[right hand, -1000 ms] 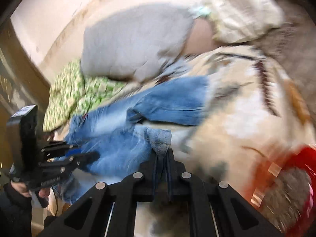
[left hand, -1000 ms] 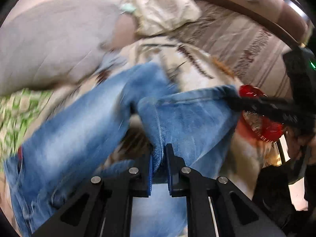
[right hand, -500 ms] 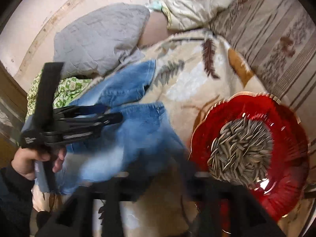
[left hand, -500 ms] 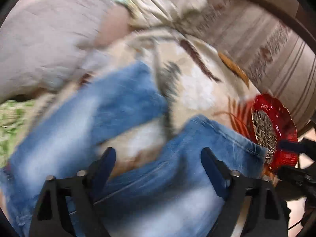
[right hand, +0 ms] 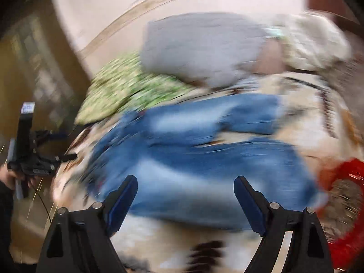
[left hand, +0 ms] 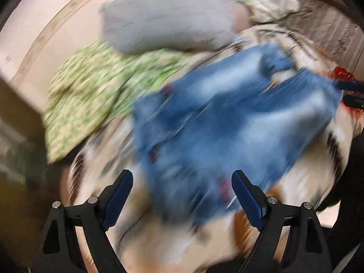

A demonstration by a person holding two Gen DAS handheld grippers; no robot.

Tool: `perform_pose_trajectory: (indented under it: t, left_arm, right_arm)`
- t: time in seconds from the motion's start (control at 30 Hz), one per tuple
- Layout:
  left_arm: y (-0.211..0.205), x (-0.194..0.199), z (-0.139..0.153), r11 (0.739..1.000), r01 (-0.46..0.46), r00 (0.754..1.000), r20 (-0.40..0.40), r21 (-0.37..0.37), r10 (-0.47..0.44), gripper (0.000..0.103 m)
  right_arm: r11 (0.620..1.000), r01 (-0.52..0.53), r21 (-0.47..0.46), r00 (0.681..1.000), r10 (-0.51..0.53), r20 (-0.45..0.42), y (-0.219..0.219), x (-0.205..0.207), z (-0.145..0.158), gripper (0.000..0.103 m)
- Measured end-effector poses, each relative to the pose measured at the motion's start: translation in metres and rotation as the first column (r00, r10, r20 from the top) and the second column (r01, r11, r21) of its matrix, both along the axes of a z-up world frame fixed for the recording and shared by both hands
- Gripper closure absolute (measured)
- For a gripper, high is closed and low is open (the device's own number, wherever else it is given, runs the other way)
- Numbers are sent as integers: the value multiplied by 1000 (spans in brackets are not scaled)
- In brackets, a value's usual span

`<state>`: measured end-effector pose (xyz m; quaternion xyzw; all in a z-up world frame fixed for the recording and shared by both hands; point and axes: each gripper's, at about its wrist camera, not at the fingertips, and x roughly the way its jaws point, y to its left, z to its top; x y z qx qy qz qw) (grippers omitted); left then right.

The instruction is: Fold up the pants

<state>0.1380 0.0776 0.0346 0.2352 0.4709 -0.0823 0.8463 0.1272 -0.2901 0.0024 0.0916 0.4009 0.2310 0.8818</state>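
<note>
Both tongs stand released. The left tongs (left hand: 182, 195) hang wide above the jeans (left hand: 227, 122), with nothing between the pads. The right tongs (right hand: 185, 198) are likewise spread, over the near edge of the denim, gripping nothing. A second ago each pair was clenched on a fold of the jeans; the jaws have just been opening, and the cloth has dropped clear of both.

We read this as the end of one fold. The jeans now lie on the blanket (right hand: 307, 104) of the bed, roughly doubled, one leg lying across the other in the right wrist view. Motion blur hides the seams and hems, so we cannot tell how square the fold is.

From the right wrist view we also see the left tongs' body at the far left, held in a hand (right hand: 9, 177), now off the jeans to the left side, where half a second ago it hung over the denim.

Beyond the jeans lie a green patterned cloth (left hand: 95, 86) and a grey pillow (left hand: 168, 22). A red dish (right hand: 341, 193) of seeds sits just beside the right edge of the jeans; we judge it a snag risk for the next fold.

Writing: a pale label shows on top of the left tongs' body in the right wrist view, but it is too blurred to read. No brand mark on the jeans is legible.
</note>
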Motion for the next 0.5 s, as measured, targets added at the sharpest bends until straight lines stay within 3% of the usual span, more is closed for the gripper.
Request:
perform_pose_trajectory:
  t: [0.07,0.13,0.3,0.5]
  left_arm:
    - [35,-16,-4,999,-48,999,-14,-1,48,5]
    - [63,-24,-23,995,-92,995,-50,-42,90,5]
    - [73,-13,-93,987,-109,990,-101,-120,98,5]
    - [77,14,-140,962,-152,982,-143,-228,121,5]
  right_arm:
    - [992,-124,-12,992,124,1,40,-8,-5,15]
    - [969,-245,-42,969,245,-4,80,-14,-16,15]
    - [863,-485,-144,874,481,-63,166,-27,-56,15]
    - [731,-551,-403,803,596,-17,236,-32,-100,15]
